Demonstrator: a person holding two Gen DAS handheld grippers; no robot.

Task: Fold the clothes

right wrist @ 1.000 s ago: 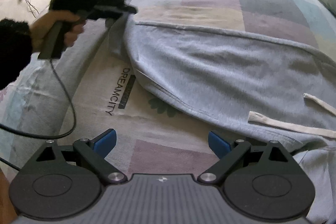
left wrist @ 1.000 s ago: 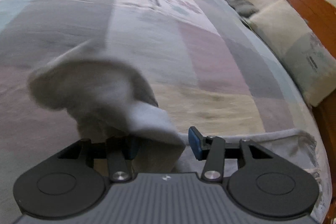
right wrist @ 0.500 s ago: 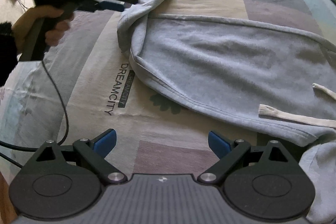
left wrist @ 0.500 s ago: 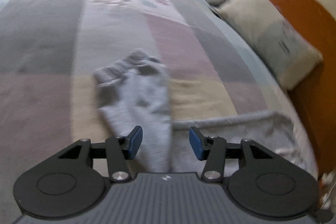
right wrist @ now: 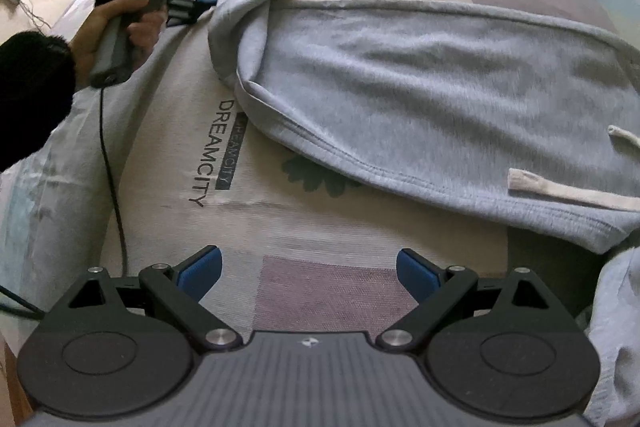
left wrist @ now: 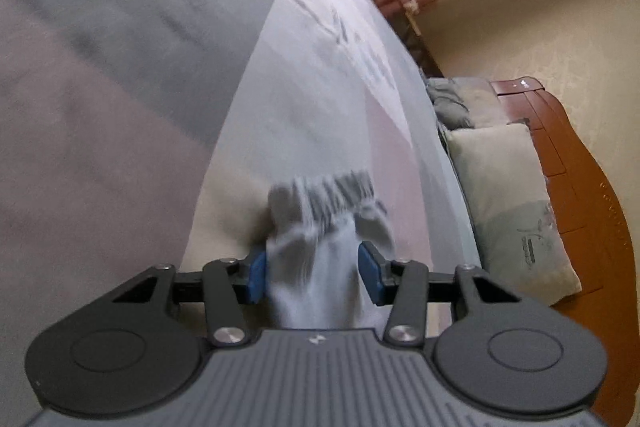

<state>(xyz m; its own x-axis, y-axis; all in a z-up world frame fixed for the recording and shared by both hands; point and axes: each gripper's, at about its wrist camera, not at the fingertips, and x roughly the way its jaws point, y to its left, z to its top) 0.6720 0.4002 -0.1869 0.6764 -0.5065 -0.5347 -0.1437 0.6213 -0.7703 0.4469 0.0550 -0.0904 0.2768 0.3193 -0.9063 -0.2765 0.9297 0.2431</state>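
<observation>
Garments: one grey sweatshirt (right wrist: 420, 75), my left hand-held gripper (left wrist: 312, 269) clasping its sleeve (left wrist: 320, 227).
Right hand-held gripper (right wrist: 308, 273): released.
Pillows: two (left wrist: 508, 203).
Surface: patchwork bed (right wrist: 320, 227).

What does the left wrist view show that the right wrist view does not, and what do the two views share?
Only the left wrist view shows the pillow against the wooden headboard, the room's wall, and the left gripper from behind, with the sleeve between its blue pads.

Only the right wrist view shows the hoodie's body spread flat, its drawstring, the DREAMCITY print, the hand holding the left gripper, and the open, empty right gripper.

Both show the patchwork bedspread and the grey sleeve, with its ribbed cuff.
</observation>
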